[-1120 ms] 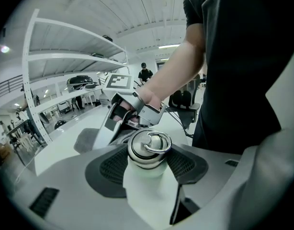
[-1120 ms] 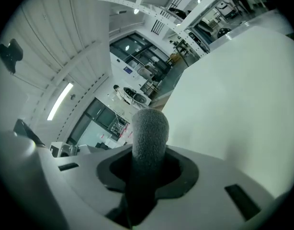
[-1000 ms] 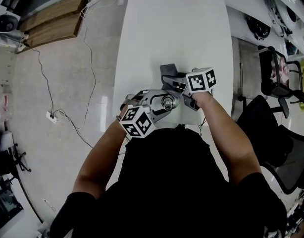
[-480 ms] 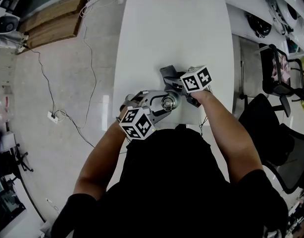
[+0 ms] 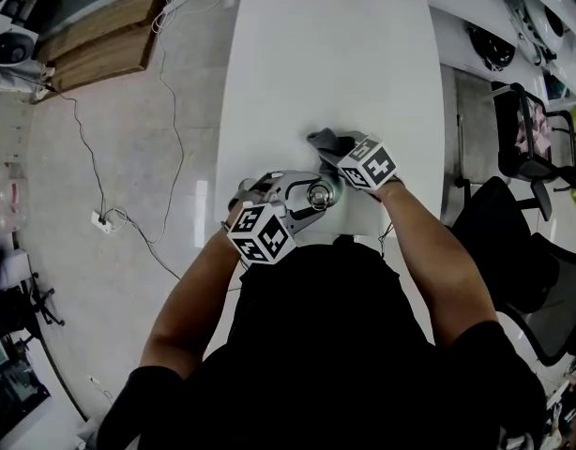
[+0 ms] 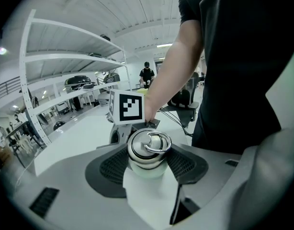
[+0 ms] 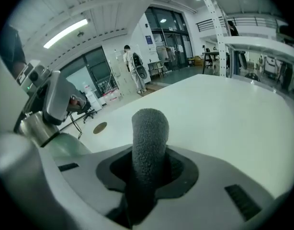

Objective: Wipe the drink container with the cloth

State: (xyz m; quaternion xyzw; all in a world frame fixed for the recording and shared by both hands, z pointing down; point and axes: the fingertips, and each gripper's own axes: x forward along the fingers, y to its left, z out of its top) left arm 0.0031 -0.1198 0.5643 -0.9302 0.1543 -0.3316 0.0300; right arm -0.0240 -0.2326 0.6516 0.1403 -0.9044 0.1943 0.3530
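A pale green drink container with a silver ring-handled lid (image 6: 148,145) is being held upright near the front edge of the long white table (image 5: 325,54), clamped between the widely spread pads of the left gripper (image 6: 148,167). A dark grey fleecy cloth (image 7: 150,128) is being pinched in the narrowly closed right gripper (image 7: 149,174), just beside the container.

The drink container (image 6: 147,152) has a pale green body and a shiny silver lid and ring. The cloth (image 7: 149,133) is dark grey and nubbly. The counter (image 5: 325,64) is plain white. The left gripper (image 6: 148,163) and right gripper (image 7: 149,169) are light grey, with black ribbed pads in the jaws. Their marker cubes (image 5: 261,232) show black-and-white squares. The boards (image 5: 105,40) at the upper left of the head view are brown.
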